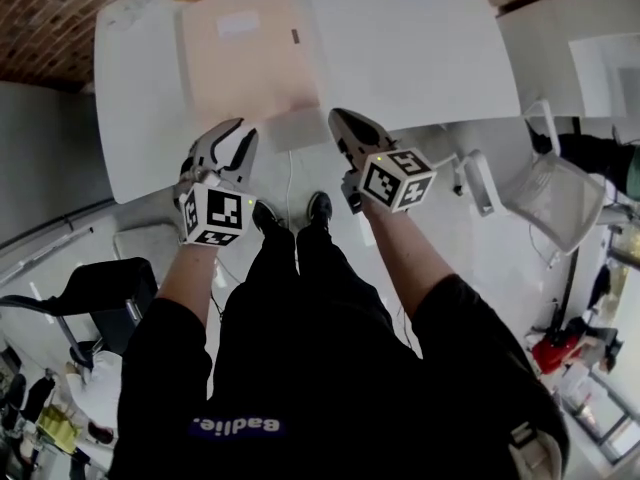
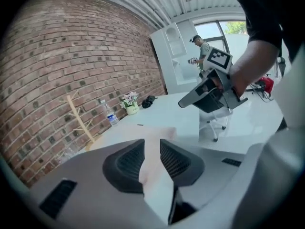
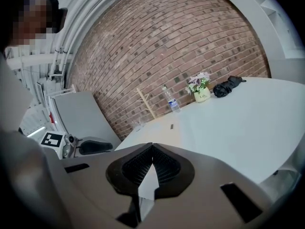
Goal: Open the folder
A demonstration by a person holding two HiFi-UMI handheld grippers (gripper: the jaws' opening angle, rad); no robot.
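The left claw stands empty, jaws apart; the right claw is closed

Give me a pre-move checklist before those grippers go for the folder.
1. Pale pink flat folder lies closed on the white table: ok.
2. Left gripper jaws apart, nothing between them: ok.
3. Right gripper ready to grip: not ok, jaws together.
4. Either gripper touching the folder: cannot tell.
5. Which folder edge opens: cannot tell.
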